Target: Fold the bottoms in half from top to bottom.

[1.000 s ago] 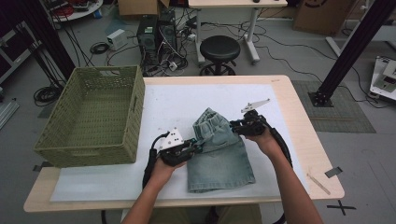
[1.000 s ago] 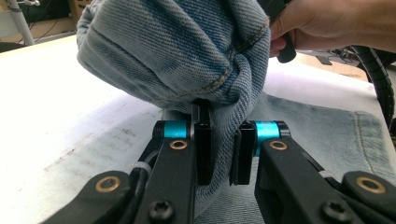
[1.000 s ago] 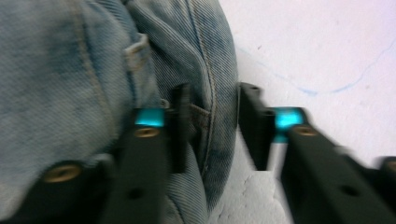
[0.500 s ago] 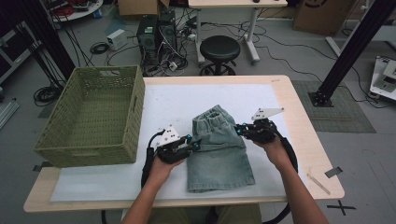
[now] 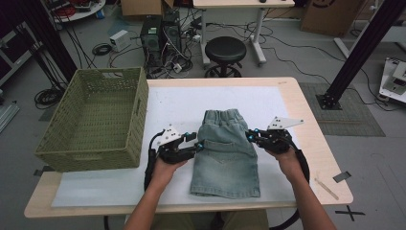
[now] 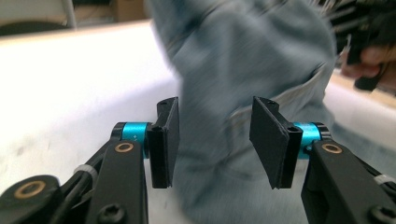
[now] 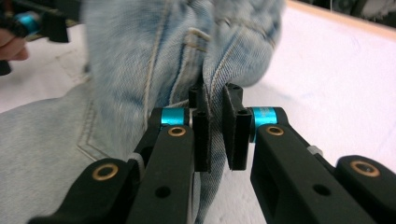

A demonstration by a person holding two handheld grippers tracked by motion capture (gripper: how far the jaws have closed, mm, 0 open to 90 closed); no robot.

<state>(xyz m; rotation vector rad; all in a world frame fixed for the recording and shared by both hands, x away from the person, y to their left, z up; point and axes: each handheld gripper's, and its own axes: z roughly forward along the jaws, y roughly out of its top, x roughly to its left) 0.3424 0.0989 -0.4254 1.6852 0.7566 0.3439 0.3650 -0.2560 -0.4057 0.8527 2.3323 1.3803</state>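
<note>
Light-blue denim shorts lie flat mid-table on a white sheet, waistband far, a back pocket showing, right of a green basket. The left gripper sits at their left edge, its jaws just opened partway, cloth between them unpinched. The right gripper pinches the right side seam, jaws narrow.

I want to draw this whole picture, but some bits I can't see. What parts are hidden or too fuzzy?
- Basket: its front inside wall, high view, hidden by its own rim.
- Denim shorts: underside hidden against the table; waistband blurred in both gripper views.
- Right gripper: the pinched fold hides its inner pad faces.
- Left gripper: jaws have just been opening; touch with cloth unclear through blur.
</note>
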